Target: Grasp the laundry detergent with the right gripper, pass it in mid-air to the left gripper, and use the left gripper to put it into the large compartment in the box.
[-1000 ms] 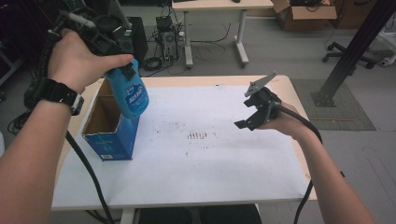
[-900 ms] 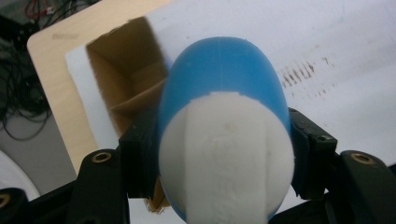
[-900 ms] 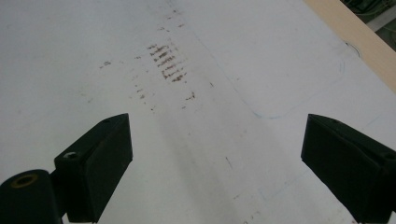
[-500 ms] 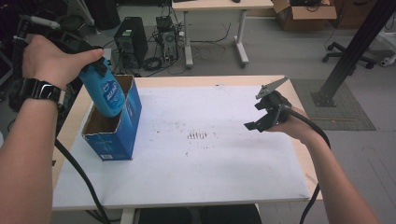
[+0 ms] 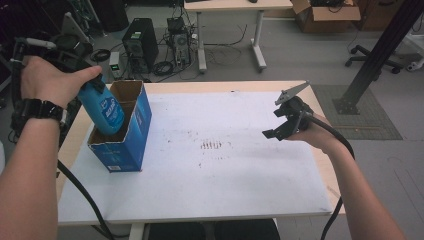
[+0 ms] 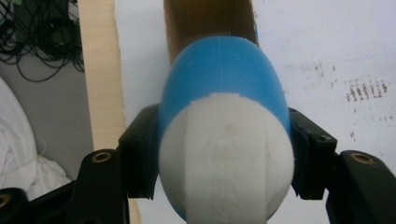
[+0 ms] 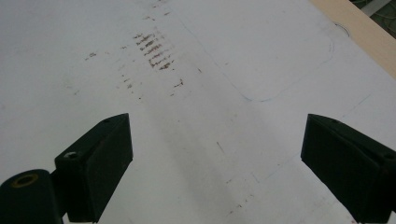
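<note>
Since a second ago, the left hand-held gripper [image 5: 87,90], pinching a blue bottle [image 5: 106,110], has moved left and down, putting its base in the open box [image 5: 127,145] at the bench's [image 5: 225,190] left. Tilted, it could snag the rim and tip the box. The right hand-held gripper [image 5: 280,122] hovers spread and empty over the bench.

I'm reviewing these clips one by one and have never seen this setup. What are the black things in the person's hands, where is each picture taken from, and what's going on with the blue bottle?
A person holds a handheld tool in each hand; no robot arm is involved. The high view looks down on the white table. The other two pictures come from cameras riding on each tool, looking along its black jaws. The left tongs grip a blue bottle with a white cap, its lower end inside the open top of a blue cardboard box. The right tongs are open and hold nothing, above the bare, brown-stained tabletop.
</note>
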